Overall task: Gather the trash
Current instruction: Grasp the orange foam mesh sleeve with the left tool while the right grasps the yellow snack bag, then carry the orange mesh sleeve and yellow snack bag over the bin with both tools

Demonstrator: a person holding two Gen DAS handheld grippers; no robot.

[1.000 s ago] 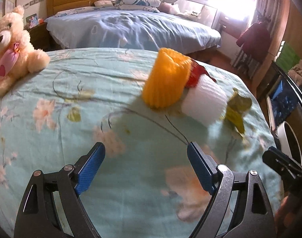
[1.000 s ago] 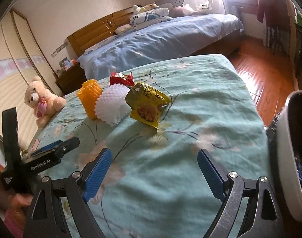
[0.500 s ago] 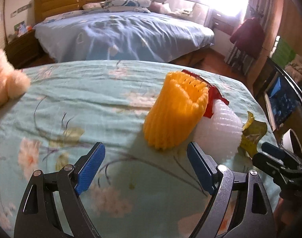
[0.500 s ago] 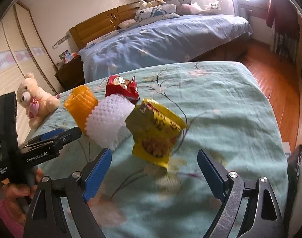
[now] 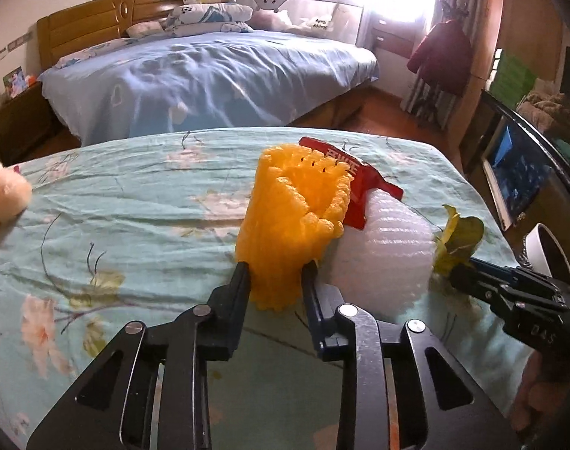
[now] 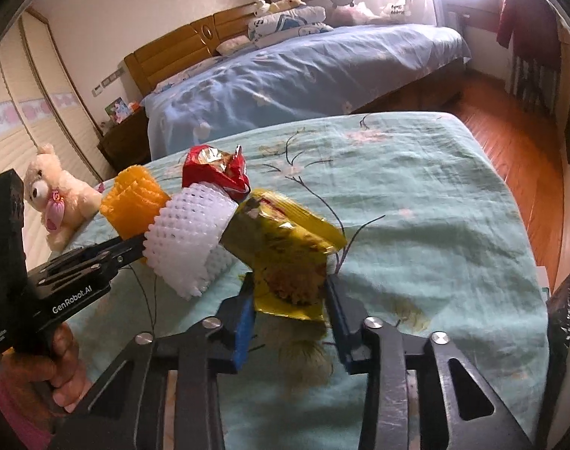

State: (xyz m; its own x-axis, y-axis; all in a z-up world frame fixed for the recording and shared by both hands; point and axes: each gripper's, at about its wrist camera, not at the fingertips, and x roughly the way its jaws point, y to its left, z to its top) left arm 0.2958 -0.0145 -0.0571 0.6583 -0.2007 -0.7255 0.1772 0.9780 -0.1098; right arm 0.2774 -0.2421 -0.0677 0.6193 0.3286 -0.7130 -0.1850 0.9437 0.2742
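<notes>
Both grippers are in on the trash pile on the floral bedspread. The left gripper has just been closing, and its jaws now pinch the near, lower end of the orange foam net; the foam bulges out between and above the two pads, so it is gripped, not merely framed. Taking that orange net as the marker: the white foam net lies touching its right side, and the red snack wrapper pokes up from behind, wedged between the orange and white pieces.

Over on the far side of the white net from the orange one, the yellow snack bag stands crumpled and tilted. The right gripper has also just been closing, and its blue-padded fingers press in on the bag's lower edge from both sides, the bag sitting between them with its top leaning away.

From the right wrist camera the left gripper's black body reaches in from the left to the orange net, a hand wrapped round its handle. A cream teddy bear sits well beyond the orange net, at the bedspread's left edge.
</notes>
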